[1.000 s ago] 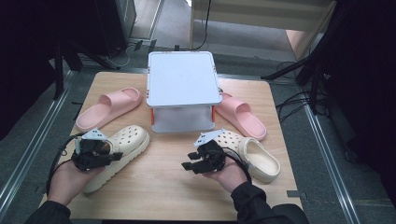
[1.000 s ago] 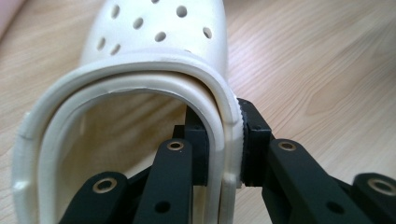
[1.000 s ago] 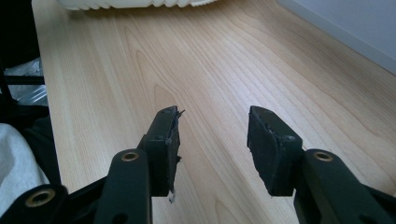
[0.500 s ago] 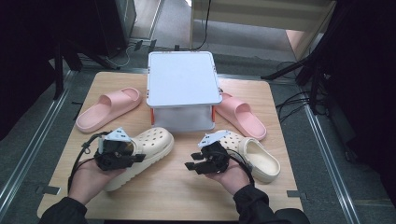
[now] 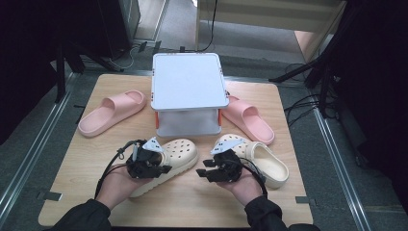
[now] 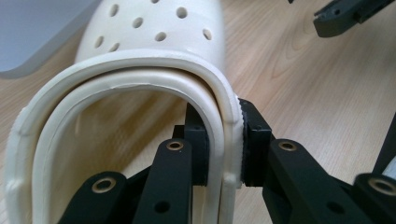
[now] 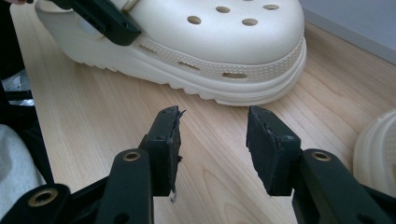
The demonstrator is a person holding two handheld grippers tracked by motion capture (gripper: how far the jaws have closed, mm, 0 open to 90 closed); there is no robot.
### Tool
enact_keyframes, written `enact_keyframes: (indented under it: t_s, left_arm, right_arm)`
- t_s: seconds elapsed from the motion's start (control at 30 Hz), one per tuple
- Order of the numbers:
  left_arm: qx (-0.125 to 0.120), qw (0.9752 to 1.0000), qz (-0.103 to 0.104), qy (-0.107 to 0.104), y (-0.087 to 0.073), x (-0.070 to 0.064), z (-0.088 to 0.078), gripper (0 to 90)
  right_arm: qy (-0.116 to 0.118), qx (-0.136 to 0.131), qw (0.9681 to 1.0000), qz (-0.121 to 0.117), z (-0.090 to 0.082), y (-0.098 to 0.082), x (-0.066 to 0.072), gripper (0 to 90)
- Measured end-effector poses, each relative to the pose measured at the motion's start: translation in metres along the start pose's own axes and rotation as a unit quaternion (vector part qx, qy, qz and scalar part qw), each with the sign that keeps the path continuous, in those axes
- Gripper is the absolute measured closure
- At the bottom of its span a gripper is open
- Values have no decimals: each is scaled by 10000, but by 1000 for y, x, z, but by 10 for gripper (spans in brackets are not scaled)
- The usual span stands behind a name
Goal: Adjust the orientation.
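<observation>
2 cream clogs (image 5: 173, 156) (image 5: 262, 161) dotted with holes, 2 pink slides (image 5: 110, 113) (image 5: 248, 118), a pale grey-white box (image 5: 188, 86), light wood-grain table (image 5: 86, 159), black grippers (image 6: 219, 154) (image 7: 212, 135).

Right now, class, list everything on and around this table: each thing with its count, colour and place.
clogs: 2, cream; one at front centre-left, its rim clamped in the left gripper; one at front right on the table
slides: 2, pink; one at back left, one at back right beside the box
box: 1, white lid, orange clips; back centre
table: 1, light wood
left gripper: black, shut on the clog's rim
right gripper: black, open above the table
hands: 2, left, right; dark sleeves, bottom edge
</observation>
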State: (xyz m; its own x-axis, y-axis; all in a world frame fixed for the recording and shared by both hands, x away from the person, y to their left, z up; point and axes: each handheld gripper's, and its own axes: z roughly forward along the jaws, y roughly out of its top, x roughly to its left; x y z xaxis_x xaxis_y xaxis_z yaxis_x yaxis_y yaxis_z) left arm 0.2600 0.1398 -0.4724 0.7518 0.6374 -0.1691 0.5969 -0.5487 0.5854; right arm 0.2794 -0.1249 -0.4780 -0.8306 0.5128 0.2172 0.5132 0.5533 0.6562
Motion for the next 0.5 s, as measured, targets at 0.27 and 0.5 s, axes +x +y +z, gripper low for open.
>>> enact_keyframes:
  t_s: [0.27, 0.5]
  left_arm:
    - [18, 9996, 100, -259, 1, -2, 2, 676]
    - [-152, 9997, 170, -124, -2, 1, -31, 673]
  right_arm:
    - [-56, -28, 10000, 37, 3, -5, 2, 566]
    - [-122, -210, 9997, 62, 5, -6, 3, 610]
